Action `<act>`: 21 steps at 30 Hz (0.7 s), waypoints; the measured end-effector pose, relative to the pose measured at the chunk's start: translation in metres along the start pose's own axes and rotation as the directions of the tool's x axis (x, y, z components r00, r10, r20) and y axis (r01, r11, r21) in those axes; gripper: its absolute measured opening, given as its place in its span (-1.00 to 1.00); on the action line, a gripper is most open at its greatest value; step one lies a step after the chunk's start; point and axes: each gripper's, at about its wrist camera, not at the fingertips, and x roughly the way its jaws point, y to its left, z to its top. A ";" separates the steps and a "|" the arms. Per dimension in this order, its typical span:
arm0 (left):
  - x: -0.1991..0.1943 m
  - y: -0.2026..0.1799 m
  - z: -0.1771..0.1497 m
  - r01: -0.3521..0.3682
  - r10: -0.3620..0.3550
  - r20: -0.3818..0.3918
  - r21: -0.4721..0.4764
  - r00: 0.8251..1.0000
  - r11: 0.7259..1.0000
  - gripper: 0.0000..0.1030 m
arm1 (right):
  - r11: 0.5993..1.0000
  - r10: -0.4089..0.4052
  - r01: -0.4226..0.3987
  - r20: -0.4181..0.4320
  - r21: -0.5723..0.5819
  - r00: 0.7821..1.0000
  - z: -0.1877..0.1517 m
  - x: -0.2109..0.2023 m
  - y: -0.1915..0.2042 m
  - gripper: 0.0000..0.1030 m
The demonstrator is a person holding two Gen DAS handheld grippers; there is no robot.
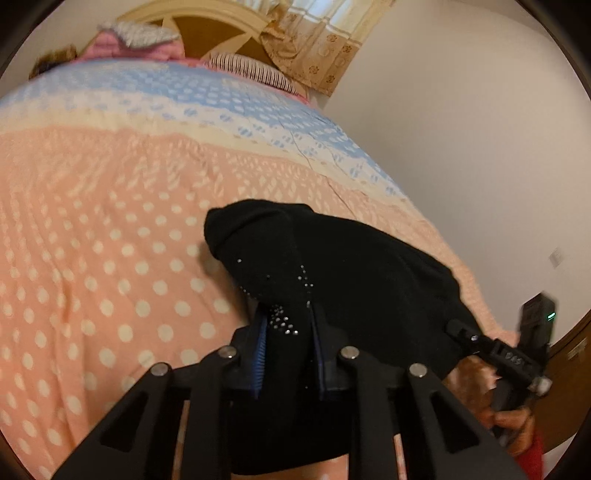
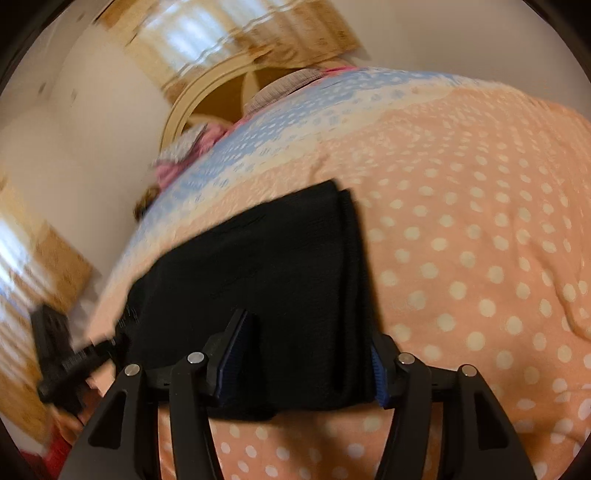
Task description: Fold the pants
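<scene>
A bed [image 1: 110, 240] covered in a peach, white-dotted quilt with pale blue bands carries black folded pants [image 1: 351, 266], lying directly ahead of both tongs. Beyond them, at the headboard end, rest a striped pillow [image 1: 251, 70] and pink bedding [image 1: 147, 48].

Bedspread [image 1: 110, 221] open beyond pants [image 1: 351, 266]; pillows [image 1: 136, 40], headboard [image 1: 207, 33] apparently block far end.

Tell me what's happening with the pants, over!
Left gripper shut on black pants. Right gripper straddles their folded edge; grip unclear. Pants on polka-dot bedspread. Nothing blocking.
</scene>
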 end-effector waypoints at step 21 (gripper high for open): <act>-0.031 0.002 0.009 0.114 -0.115 0.046 0.011 0.992 0.993 -0.60 | 0.953 -0.165 0.178 0.072 -0.246 0.984 0.008 -0.021 0.074 -0.44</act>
